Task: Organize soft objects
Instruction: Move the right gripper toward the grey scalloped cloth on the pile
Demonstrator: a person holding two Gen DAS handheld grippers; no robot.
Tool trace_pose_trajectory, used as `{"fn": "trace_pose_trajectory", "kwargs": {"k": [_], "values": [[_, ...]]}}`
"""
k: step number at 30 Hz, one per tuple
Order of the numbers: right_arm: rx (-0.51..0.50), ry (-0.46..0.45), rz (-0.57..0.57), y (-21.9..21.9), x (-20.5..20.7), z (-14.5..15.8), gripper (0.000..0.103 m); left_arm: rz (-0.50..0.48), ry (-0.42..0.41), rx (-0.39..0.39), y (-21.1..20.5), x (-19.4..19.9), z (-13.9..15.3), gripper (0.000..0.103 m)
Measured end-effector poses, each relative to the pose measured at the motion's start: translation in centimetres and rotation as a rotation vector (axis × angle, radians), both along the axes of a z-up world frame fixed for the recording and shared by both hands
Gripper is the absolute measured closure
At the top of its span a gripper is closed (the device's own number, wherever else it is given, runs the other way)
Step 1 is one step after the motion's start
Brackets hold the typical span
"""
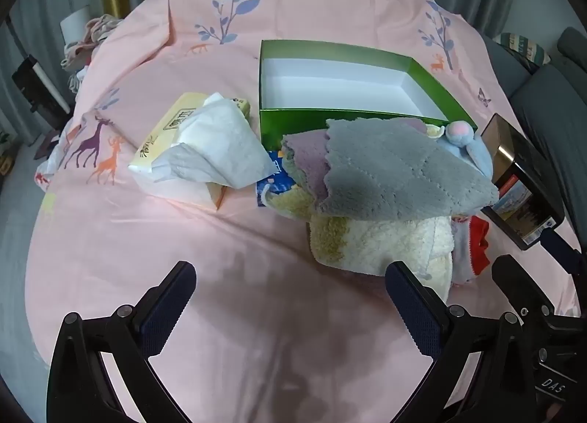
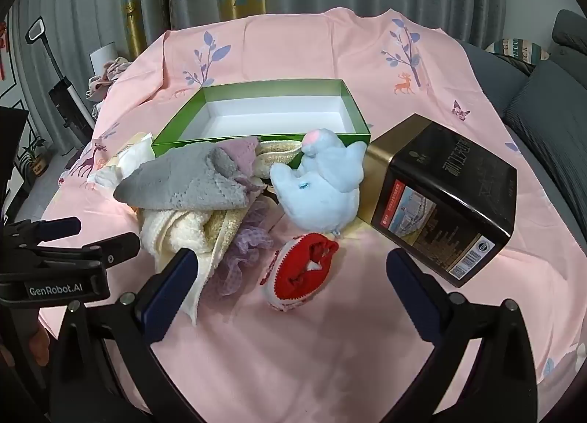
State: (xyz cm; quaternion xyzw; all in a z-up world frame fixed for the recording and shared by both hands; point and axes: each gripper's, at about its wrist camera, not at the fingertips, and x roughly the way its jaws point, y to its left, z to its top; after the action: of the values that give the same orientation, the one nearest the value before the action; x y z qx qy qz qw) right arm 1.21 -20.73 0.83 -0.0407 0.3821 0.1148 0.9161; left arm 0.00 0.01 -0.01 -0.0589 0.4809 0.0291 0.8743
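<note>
Hovering with both jaws wide open, holding nothing, near towel pile [image 2: 190, 188] beside green box [image 2: 256, 138].

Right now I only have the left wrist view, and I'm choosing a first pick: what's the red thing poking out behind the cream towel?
Observer: A round red-and-white soft piece, lying free on the pink sheet with nothing on top of it.
Operator: Anything else hidden on that side?
Observer: A purple mesh frill, lying against the cream towel, between it and the red piece.
Operator: And the right gripper?
Observer: The right gripper is open, with the red piece just ahead of its fingers.
</note>
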Motion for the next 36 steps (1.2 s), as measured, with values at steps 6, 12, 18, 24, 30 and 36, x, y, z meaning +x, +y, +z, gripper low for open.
{"fn": "trace_pose_trajectory", "kwargs": {"k": [6, 12, 18, 24, 30, 36], "values": [[-0.001, -0.001, 0.002, 0.2, -0.2, 0.1, 0.001, -0.008, 0.002, -0.011, -0.3, 0.0, -0.1, 0.000], [0.000, 0.000, -0.001, 0.5, -0.2, 0.1, 0.001, -0.017, -0.010, -0.035, 0.1, -0.2, -0.1, 0.000], [0.000, -0.001, 0.003, 0.3, -0.2, -0.1, 0.001, -0.023, -0.015, -0.050, 0.2, -0.3, 0.0, 0.000], [0.006, 0.007, 0.011, 0.5, -0.4, -0.6, 0.001, -0.045, -0.029, -0.113, 0.4, -0.3, 0.2, 0.000], [0.010, 0.014, 0.017, 0.4, -0.2, -0.7, 0.001, -0.052, -0.041, -0.111, 0.2, -0.3, 0.5, 0.000], [0.008, 0.016, 0.020, 0.5, -0.1, -0.8, 0.001, -0.049, -0.041, -0.118, 0.3, -0.4, 0.4, 0.000]]}}
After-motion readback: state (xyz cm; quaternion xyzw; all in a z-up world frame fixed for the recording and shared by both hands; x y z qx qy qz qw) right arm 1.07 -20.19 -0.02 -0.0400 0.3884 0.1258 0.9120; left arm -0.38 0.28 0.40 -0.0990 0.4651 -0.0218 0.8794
